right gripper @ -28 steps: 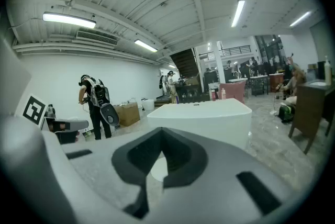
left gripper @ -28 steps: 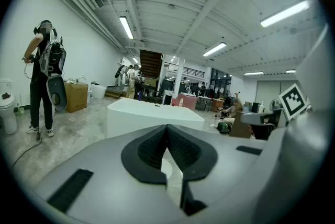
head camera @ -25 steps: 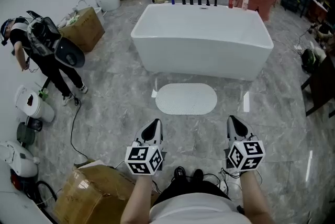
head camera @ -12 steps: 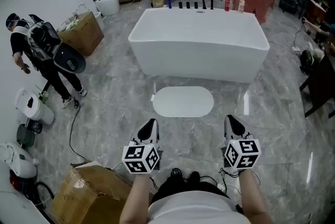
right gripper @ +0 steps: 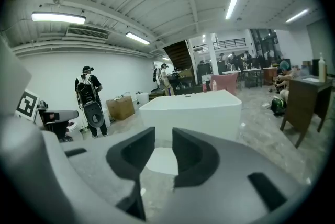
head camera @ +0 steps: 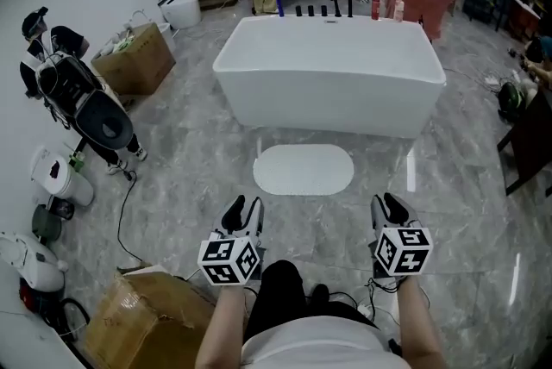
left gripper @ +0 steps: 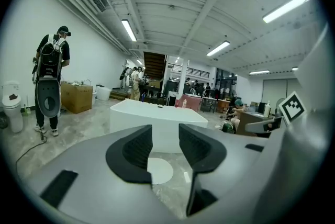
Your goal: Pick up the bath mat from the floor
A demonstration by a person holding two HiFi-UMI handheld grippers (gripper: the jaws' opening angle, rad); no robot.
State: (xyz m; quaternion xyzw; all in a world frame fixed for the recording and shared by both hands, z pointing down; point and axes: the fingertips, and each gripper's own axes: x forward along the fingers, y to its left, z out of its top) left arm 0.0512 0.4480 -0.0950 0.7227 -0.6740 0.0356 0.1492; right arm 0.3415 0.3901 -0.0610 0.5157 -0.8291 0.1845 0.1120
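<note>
Two sets of jaws stand part open and empty. The left tongs (head camera: 242,208) are held low and nearly level, their dark pads clearly apart after just having been opening, with nothing between them. Through that gap you see only the grey floor (head camera: 190,178) and a slice of the mat (head camera: 304,169). The right tongs (head camera: 392,205) sit beside them, well apart from the left pair. Their jaws have also just been opening, to a somewhat narrower gap, and they grip nothing either.

The mat is a white oval lying flat on the floor, just in front of the near side of the white tub (head camera: 332,70). It lies ahead of both tongs and roughly between the lines they point along. Neither pair touches it, and bare floor separates the tips from its near edge.

Several bottles (head camera: 379,7) stand by the tub's far rim. Off to the left, near the wall, a person (head camera: 82,100) in dark clothes carries bulky gear, with a cardboard box (head camera: 134,61) just beyond. A thin cable (head camera: 121,212) trails across the floor on that side. The wearer's dark trousers and shoes show between the two marker cubes.
</note>
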